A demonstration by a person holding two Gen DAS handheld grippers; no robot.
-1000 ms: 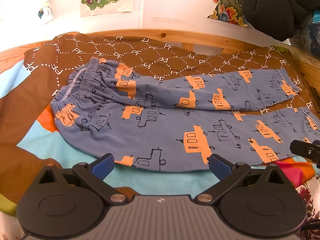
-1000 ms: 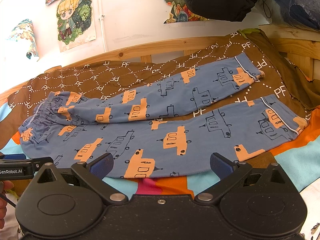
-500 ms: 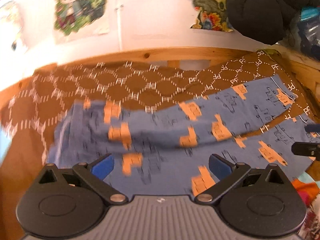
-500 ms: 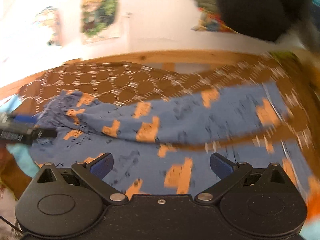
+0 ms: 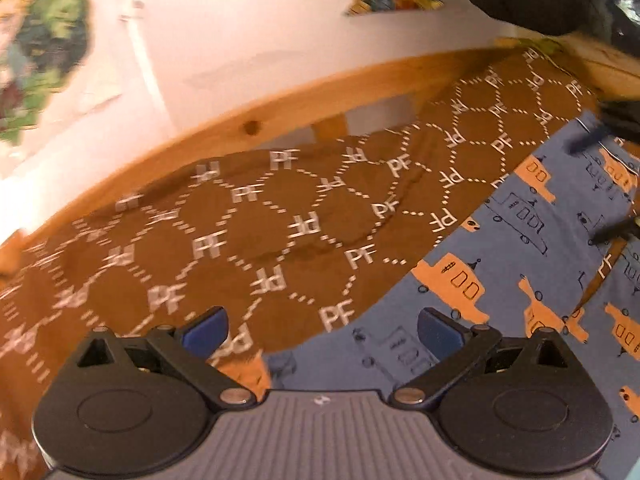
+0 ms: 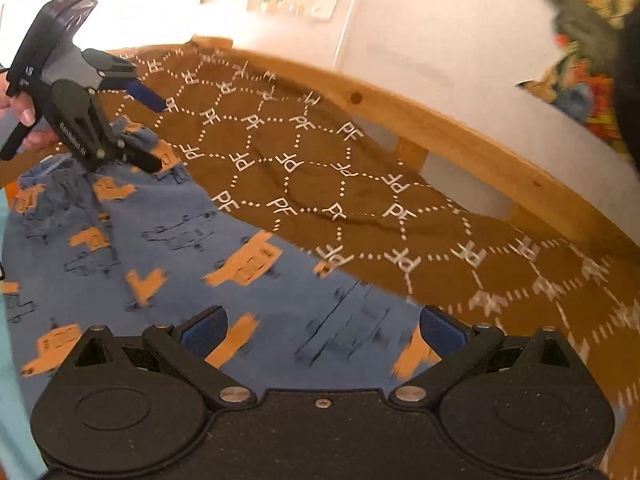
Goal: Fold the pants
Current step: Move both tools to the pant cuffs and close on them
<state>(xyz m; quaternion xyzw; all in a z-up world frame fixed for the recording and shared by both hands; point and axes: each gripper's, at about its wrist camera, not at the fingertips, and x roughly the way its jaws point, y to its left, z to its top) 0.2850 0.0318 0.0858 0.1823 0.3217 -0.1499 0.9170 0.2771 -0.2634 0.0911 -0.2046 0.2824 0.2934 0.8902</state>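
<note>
Blue cotton pants [image 5: 516, 240] printed with orange and outlined vehicles are lying spread across a brown quilt [image 5: 248, 240] that is patterned with white dotted hexagons and the letters PF. The quilt is covering a bed with a pale wooden rail [image 6: 452, 132] running along its far side, and a white wall [image 5: 248, 20] with colourful posters is rising behind the rail.

In the left wrist view, the left gripper [image 5: 320, 330] is hovering low at the far edge of the pants, with its blue-padded fingers [image 5: 202, 330] standing wide apart; brown quilt is lying beneath one finger and blue fabric beneath the other, and nothing is caught between them. The trouser legs are stretching away to the right, where dark, blurred parts of the other tool are showing at the hem end.

In the right wrist view, the right gripper [image 6: 322, 330] is also hanging just above the blue fabric near its far edge, jaws spread wide and gripping nothing. At the upper left of that view, the left gripper [image 6: 154, 132] is appearing side-on at the gathered waistband [image 6: 48, 172], held by a hand [image 6: 24, 120] at the picture's edge, one blue fingertip raised above the quilt and the lower finger sitting against the bunched cloth. Much of both views is smeared by motion blur.
</note>
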